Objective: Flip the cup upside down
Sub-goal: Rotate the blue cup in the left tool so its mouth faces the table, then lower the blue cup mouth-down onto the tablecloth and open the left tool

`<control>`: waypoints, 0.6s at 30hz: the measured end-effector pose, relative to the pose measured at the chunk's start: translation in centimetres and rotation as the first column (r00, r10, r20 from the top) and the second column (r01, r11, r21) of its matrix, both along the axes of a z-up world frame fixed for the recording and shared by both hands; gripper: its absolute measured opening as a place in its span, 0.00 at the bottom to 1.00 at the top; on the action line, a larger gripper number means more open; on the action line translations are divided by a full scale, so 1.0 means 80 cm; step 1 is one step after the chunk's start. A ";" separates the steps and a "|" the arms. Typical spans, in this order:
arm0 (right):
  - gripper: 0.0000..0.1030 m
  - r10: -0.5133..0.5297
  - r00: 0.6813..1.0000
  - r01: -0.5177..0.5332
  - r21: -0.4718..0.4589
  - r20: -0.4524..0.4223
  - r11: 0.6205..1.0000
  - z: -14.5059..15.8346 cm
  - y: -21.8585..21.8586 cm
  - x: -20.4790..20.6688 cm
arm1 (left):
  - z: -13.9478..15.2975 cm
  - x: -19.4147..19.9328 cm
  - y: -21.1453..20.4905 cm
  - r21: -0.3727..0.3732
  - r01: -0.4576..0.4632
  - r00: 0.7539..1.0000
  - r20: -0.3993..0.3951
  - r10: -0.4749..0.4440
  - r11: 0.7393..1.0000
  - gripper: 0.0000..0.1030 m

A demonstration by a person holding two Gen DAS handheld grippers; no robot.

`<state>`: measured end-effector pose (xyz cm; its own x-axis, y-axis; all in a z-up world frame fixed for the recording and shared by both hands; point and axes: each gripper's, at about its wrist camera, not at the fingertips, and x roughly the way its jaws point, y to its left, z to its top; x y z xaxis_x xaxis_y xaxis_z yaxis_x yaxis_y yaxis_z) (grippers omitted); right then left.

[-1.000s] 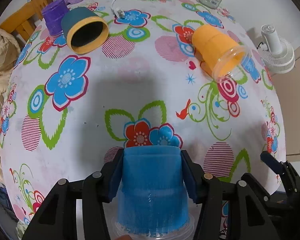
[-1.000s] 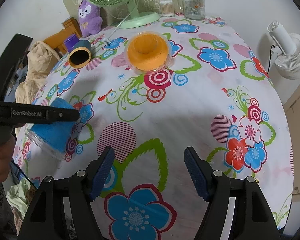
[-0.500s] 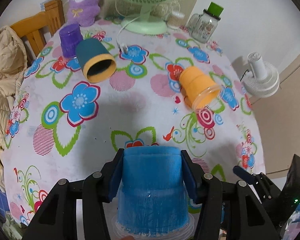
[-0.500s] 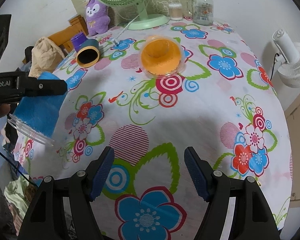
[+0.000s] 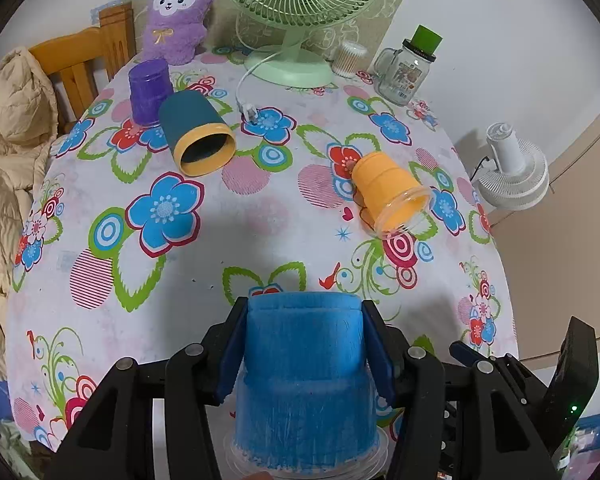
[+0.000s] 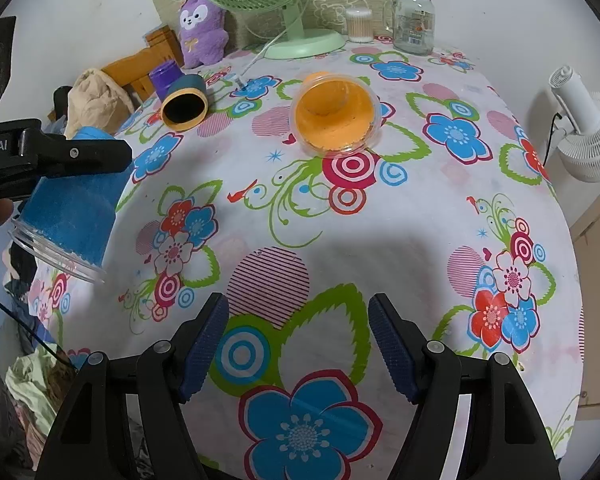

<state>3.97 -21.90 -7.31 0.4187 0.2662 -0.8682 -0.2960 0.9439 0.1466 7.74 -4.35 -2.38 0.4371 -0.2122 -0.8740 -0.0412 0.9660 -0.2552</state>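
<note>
My left gripper [image 5: 303, 312] is shut on a blue cup [image 5: 303, 376] with a clear rim. It holds the cup in the air above the table's near left edge, base pointing away from me and rim toward the camera. In the right wrist view the blue cup [image 6: 68, 216] hangs tilted, rim down and left, under the left gripper [image 6: 60, 156]. My right gripper [image 6: 298, 320] is open and empty over the tablecloth's near side. An orange cup [image 5: 391, 196] lies on its side mid-table; its mouth faces the right wrist view [image 6: 333, 114].
A teal cup with a yellow rim [image 5: 196, 136] lies on its side, a purple cup [image 5: 150, 90] stands upside down behind it. A green fan [image 5: 296, 8], plush toy [image 5: 176, 12], glass jar [image 5: 405, 70] and cotton-swab box [image 5: 347, 60] line the far edge. A white fan [image 5: 511, 172] stands right of the floral-cloth table [image 5: 260, 208].
My left gripper has lifted the blue cup higher and pulled back, so more of the table shows. The right gripper has risen slightly and stays open.
</note>
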 end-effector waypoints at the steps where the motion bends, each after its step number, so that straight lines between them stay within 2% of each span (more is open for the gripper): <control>1: 0.73 -0.001 1.000 0.001 0.000 0.000 1.000 0.000 0.000 0.000 | 0.001 0.000 0.000 -0.003 -0.002 1.000 0.004 0.002 1.000 0.55; 18: 0.73 -0.006 1.000 0.006 -0.003 -0.015 1.000 -0.007 -0.002 0.004 | 0.022 -0.004 0.012 -0.052 -0.047 0.995 0.088 0.051 0.998 0.57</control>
